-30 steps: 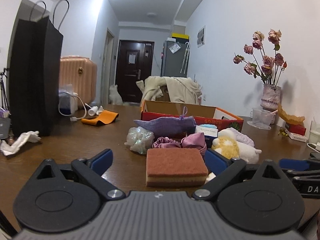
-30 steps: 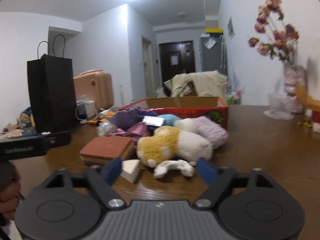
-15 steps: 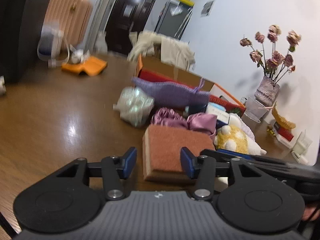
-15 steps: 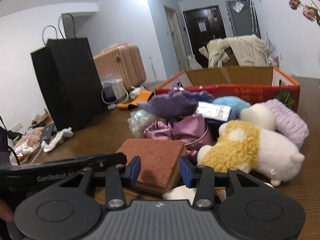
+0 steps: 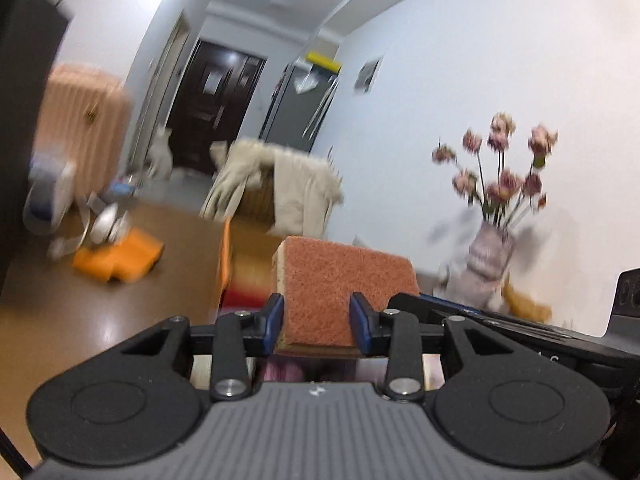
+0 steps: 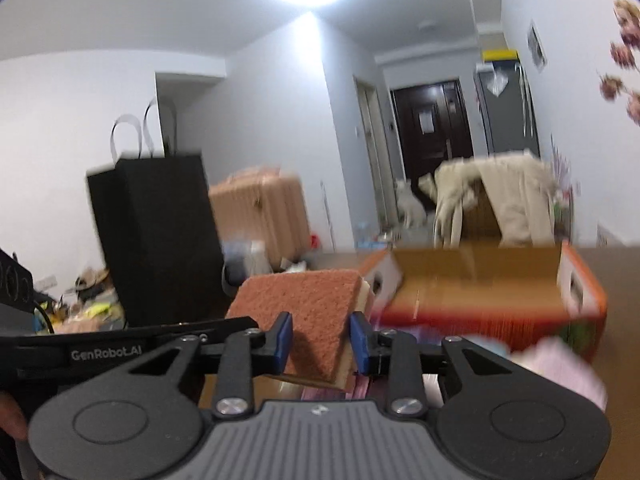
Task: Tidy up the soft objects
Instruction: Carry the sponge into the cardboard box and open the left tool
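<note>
Lifted off table, rust-topped yellow sponge (image 5: 340, 280), corner tilted up

The sponge (image 5: 340, 280) is showing a rusty orange-brown scouring face over a pale cream-yellow layer. The left hand-held gripper (image 5: 316, 322) is wearing blue pads on black links and a ribbed grey body; the right hand-held gripper (image 6: 320, 344) is looking the same. The cardboard box (image 6: 480, 296) is showing plain brown inside with an orange-and-red outside. The bench (image 5: 100, 312) is gleaming warm brown. The suitcase (image 6: 260, 216) is showing ribbed peach-pink, the paper bag (image 6: 156, 232) black, the dried flowers (image 5: 500, 172) dusty pink.
</note>
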Demonstrator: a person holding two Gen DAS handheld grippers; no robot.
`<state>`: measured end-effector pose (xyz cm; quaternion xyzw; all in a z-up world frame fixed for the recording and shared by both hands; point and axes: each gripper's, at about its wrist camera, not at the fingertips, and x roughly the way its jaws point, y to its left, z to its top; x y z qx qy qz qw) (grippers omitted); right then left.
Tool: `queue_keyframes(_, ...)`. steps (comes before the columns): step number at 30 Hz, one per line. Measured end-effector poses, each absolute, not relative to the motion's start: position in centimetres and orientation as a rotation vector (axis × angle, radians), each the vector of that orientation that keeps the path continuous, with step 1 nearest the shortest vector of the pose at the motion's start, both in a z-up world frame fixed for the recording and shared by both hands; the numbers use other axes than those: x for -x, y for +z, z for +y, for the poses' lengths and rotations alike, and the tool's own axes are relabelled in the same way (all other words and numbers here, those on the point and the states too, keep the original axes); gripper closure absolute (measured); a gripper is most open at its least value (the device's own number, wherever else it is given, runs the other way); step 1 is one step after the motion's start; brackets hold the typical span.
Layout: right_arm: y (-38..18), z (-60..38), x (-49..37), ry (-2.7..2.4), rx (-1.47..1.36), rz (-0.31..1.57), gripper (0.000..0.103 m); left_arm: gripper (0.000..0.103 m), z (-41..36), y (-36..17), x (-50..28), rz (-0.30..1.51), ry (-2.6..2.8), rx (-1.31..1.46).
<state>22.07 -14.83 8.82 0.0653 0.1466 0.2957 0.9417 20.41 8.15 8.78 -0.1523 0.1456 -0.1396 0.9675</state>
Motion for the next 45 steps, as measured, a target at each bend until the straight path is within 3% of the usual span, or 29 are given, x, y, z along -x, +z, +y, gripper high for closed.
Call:
queue_keyframes(7,13.1,-15.2,-39.5,0.553,-0.189,0.426,0.078,0.067,7.4,12.3,-37.1,0.433,-0.293,0.341)
queue_keyframes(14,6.9,-12.8,-54.0,0.499,-0.171,0.699,0.078,0.070,6.3,7.0,-51.5,0.699,-0.123,0.387)
queue_keyframes(17,4.0,-11.7,-57.4,0.493,-0.176,0.807,0.078,0.064,5.6,5.7,-53.8,0.735,-0.081,0.307)
queue_keyframes(20,2.7,-10.6,-57.8,0.495,-0.098,0.836,0.077,0.052,5.8,5.8,-54.0,0.710,-0.145,0.295)
queue_keyframes(24,3.5,-10.5,-57.0,0.493,-0.079,0.802,0.077,0.051,7.2,7.3,-53.0,0.673,-0.171,0.294)
queue_keyframes(29,8.6,-12.3,-53.7,0.506,-0.046,0.710,0.076,0.051,7.7,11.1,-49.6,0.596,-0.167,0.246)
queue_keyframes(38,17.2,-19.0,-42.9,0.455,0.026,0.550,0.066,0.021,7.1,17.2,-37.8,0.489,-0.188,0.109)
queue_keyframes(45,18.9,-24.3,-33.3,0.428,0.055,0.467,0.057,0.010,5.7,18.5,-28.9,0.426,-0.188,0.014)
